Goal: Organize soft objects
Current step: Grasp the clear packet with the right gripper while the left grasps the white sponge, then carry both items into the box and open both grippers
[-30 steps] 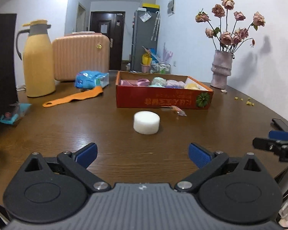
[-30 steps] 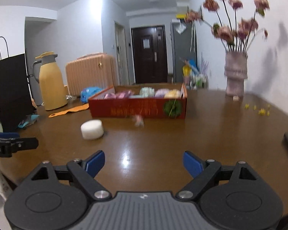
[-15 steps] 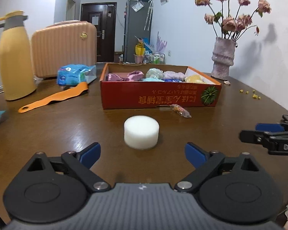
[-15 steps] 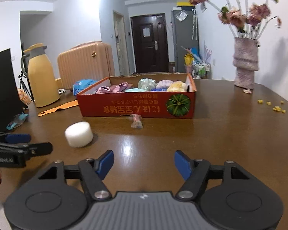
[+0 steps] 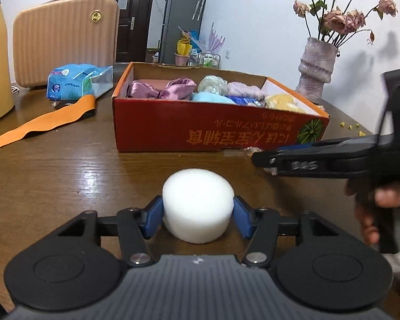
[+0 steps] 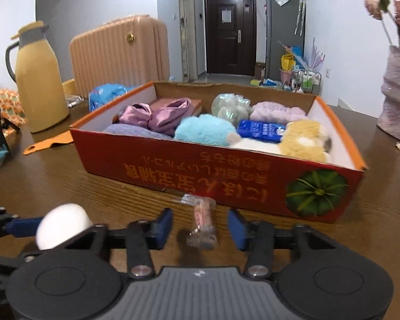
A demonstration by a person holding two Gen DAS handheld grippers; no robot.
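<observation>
A white round sponge [image 5: 198, 204] sits on the wooden table between the blue pads of my left gripper [image 5: 198, 217], which touch its sides. It also shows in the right wrist view [image 6: 62, 225]. My right gripper [image 6: 200, 229] is open, its fingers on either side of a small wrapped candy [image 6: 202, 225] lying just before the red cardboard box [image 6: 226, 178]. The box [image 5: 216, 133] holds several soft things: purple satin cloth [image 6: 157, 116], a blue plush [image 6: 205, 132], a yellow plush [image 6: 304, 140]. The right gripper's finger [image 5: 314, 160] shows in the left wrist view.
A yellow thermos [image 6: 38, 80], a peach suitcase [image 5: 64, 37], a blue wipes pack [image 5: 77, 81] and an orange strap [image 5: 40, 124] lie left of the box. A vase of dried roses [image 5: 317, 66] stands at the back right.
Both grippers moved forward. The left one closed around the white sponge. The right one came up to the box, with the candy now between its fingers.
</observation>
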